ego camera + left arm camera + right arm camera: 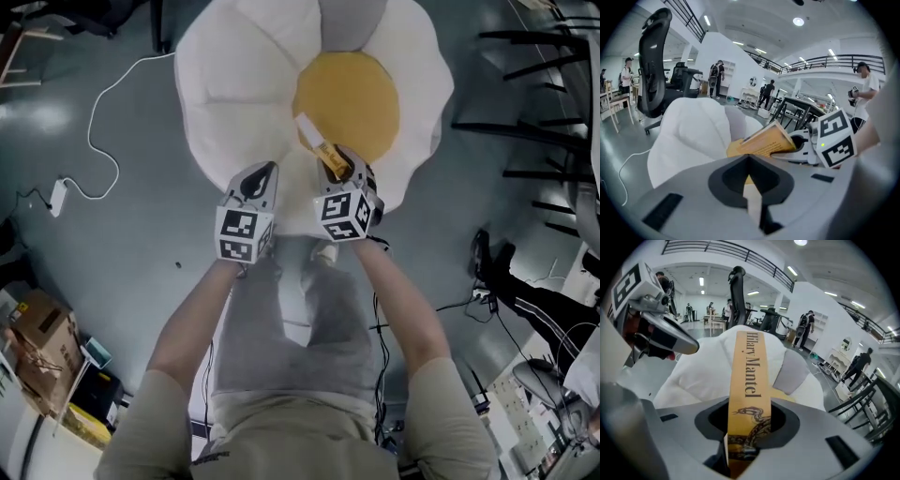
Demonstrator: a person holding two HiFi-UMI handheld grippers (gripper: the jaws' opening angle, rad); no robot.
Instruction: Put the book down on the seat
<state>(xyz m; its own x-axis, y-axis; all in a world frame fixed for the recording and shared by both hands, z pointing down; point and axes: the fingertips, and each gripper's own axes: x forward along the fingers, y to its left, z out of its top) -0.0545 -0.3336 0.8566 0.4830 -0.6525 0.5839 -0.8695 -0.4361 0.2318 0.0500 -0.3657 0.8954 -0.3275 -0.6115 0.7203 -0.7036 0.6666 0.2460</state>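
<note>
The right tool (337, 167) is clamping the yellow book (312, 138) over the white flower-shaped seat (234, 84); the left tool (262, 175) is hovering just beside, jaws together, empty.

The grey glossy floor (112, 234) fills the frame, and a white petal-shaped cushion seat (234, 84) with a round yellow centre lies on it at top centre. A white cable (98, 122) snakes across the upper left, and a brown cardboard box (42, 342) sits at lower left.
</note>
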